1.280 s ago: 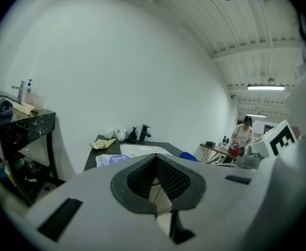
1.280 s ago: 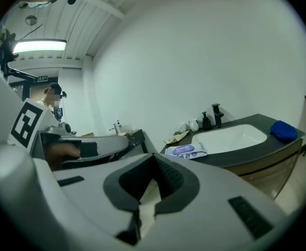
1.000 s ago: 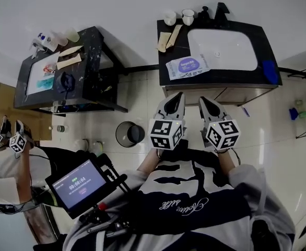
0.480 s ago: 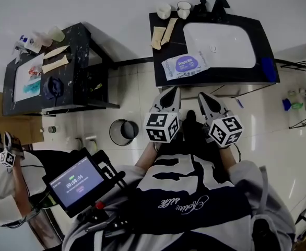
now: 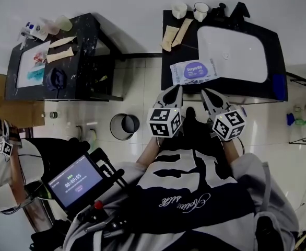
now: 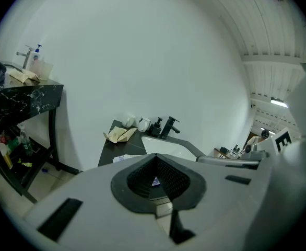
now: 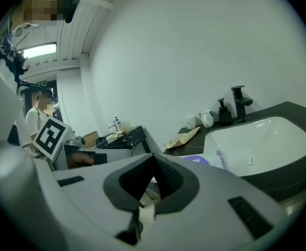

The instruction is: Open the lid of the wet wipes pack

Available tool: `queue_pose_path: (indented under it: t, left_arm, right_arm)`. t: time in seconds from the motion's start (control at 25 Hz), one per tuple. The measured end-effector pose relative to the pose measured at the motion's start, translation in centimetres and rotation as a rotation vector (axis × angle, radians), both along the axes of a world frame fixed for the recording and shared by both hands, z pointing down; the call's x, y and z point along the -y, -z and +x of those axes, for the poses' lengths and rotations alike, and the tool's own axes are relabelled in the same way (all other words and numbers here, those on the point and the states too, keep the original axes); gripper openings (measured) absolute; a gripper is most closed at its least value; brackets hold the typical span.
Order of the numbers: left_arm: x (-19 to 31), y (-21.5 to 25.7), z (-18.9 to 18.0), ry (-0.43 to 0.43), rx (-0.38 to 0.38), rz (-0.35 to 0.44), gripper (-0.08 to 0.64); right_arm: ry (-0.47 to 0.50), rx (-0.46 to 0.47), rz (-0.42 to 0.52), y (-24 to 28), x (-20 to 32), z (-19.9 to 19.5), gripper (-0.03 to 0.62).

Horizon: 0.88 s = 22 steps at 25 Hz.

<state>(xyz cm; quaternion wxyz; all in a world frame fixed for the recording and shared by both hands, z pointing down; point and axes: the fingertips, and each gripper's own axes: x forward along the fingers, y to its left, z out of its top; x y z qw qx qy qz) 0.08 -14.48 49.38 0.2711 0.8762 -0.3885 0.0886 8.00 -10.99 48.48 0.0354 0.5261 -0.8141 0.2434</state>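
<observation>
The wet wipes pack (image 5: 193,71), white with a purple label, lies flat on the black counter (image 5: 168,61) just left of the white basin (image 5: 231,54). Its lid looks closed. My left gripper (image 5: 174,94) and right gripper (image 5: 207,94) hang side by side in the air in front of the counter's front edge, short of the pack and touching nothing. Both are shut with nothing in them. A sliver of the pack (image 6: 120,158) peeks over my left gripper (image 6: 154,159). Beyond my right gripper (image 7: 153,160) the pack (image 7: 211,159) lies beside the basin.
Two cups (image 5: 189,8), a soap dispenser, a black faucet (image 5: 239,9) and brown paper (image 5: 175,34) sit at the counter's back. A black table (image 5: 85,67) with papers stands at the left, a round bin (image 5: 124,124) on the floor. Another person (image 5: 7,166) stands at far left.
The head view has shifted a little. Both grippers stay shut and side by side, now slightly nearer the counter's front edge. The pack has not moved.
</observation>
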Motion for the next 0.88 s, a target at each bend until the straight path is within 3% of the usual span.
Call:
queue_pose_path:
  t: [0.36, 0.68, 0.88]
  left_arm:
    - [3.1, -5.5, 2.6, 0.069, 0.054, -0.106, -0.002]
    - [4.2, -10.3, 1.9, 0.155, 0.106, -0.23, -0.002]
    - [4.1, -11.6, 2.1, 0.145, 0.146, -0.253, -0.002]
  right_arm:
    - [0.148, -0.133, -0.076, -3.2, 4.1, 3.0, -0.003]
    - [0.379, -0.252, -0.132, -6.5, 6.4, 2.4, -0.003]
    - [0.493, -0.338, -0.117, -7.7, 7.4, 1.9, -0.003]
